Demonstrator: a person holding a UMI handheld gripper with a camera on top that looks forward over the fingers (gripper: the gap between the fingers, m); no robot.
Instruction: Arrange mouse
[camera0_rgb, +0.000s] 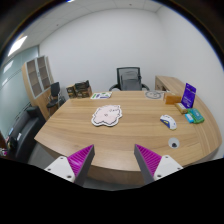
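A grey-white mouse (168, 121) lies on the wooden conference table (120, 135), well ahead of the fingers and to the right. A white patterned mouse pad (106, 115) lies near the table's middle, left of the mouse. My gripper (113, 160) hovers above the table's near edge, its fingers spread wide with nothing between them. The purple pads (80, 157) face each other across bare wood.
A small white round object (174, 144) lies near the right finger. A teal book (194, 116) and a purple box (188, 95) sit at the right. Papers (102, 95) and another item (154, 95) lie at the far side. Office chairs (129, 78) and a shelf (38, 72) stand beyond.
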